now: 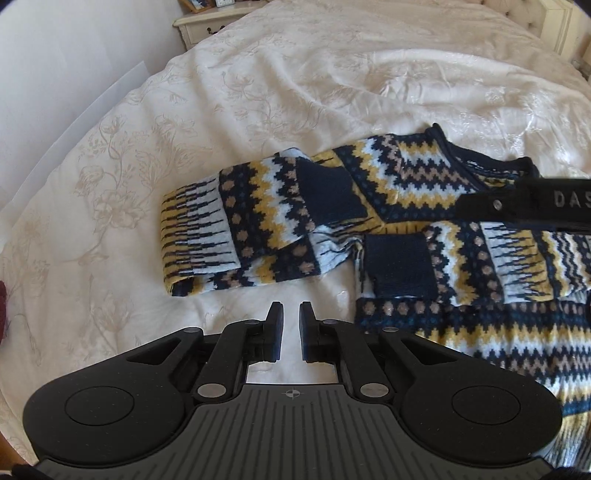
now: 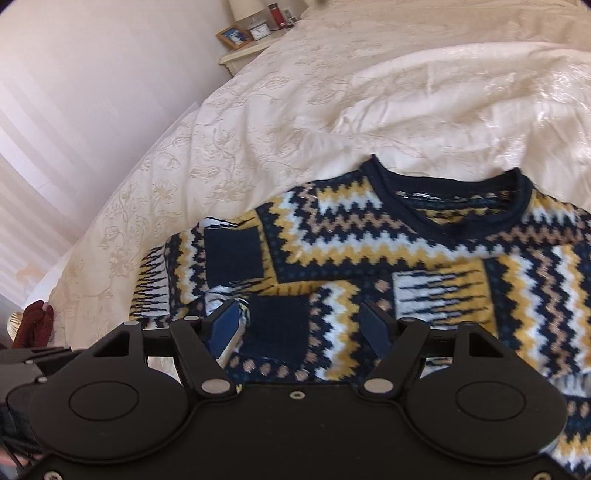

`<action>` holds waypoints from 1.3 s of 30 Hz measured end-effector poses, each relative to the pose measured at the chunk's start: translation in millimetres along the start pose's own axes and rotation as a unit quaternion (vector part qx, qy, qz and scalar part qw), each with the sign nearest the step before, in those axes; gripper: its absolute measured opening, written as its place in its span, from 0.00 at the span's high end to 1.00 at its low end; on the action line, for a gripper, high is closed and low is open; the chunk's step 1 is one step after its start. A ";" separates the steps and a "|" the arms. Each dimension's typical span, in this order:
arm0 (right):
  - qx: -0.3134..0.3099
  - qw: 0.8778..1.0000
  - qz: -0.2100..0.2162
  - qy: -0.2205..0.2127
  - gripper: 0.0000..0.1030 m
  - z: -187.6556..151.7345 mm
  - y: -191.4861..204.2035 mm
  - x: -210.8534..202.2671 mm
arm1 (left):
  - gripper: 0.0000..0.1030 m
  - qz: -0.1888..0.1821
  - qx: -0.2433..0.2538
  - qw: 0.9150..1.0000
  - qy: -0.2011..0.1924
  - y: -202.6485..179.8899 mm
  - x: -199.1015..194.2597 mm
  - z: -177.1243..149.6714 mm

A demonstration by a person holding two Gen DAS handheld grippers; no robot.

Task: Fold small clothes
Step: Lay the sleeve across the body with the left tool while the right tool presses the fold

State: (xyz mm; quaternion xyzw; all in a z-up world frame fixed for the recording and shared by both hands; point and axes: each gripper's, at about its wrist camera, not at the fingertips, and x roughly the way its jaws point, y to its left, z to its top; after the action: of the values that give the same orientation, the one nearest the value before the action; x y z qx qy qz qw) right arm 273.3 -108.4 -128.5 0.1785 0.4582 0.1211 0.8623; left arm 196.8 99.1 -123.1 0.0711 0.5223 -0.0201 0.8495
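A knitted sweater point(image 1: 406, 177) in navy, yellow, white and tan zigzags lies flat on a cream bedspread point(image 1: 258, 92), collar away from me. One sleeve point(image 1: 236, 229) with a navy patch stretches out to the left. My left gripper point(image 1: 291, 325) hovers over bare bedding just in front of that sleeve, its fingers nearly together and holding nothing. My right gripper point(image 2: 299, 325) stands wide open low over the sweater point(image 2: 369, 251), a navy patch point(image 2: 277, 328) between its fingers point(image 2: 225, 328). The right gripper's black body point(image 1: 524, 201) crosses the sweater's chest in the left wrist view.
A pale wall point(image 2: 92, 92) runs along the bed's left side. A nightstand point(image 2: 247, 48) at the back carries a photo frame point(image 2: 232, 37), a small clock and a red bottle point(image 2: 275, 14). A dark red cloth point(image 2: 37, 325) sits at the bed's left edge.
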 end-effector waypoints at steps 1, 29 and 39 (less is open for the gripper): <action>-0.001 1.000 0.006 0.002 0.28 5.0 4.4 10.2 | 0.91 -0.001 -0.005 1.000 0.007 5.7 4.0 0.3; 0.051 0.996 0.065 0.031 0.84 35.0 30.9 105.0 | 0.90 0.015 -0.059 0.997 0.045 69.2 28.3 -13.9; 0.051 0.995 0.063 -0.064 0.86 59.3 18.3 -17.7 | 0.90 -0.007 -0.044 0.999 0.021 37.8 11.0 -9.8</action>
State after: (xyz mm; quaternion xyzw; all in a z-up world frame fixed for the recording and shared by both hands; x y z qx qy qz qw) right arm 312.2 -110.2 -77.0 0.2582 0.3952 0.1397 0.8704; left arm 197.3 138.3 -133.5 0.0310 0.5410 -0.0014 0.8405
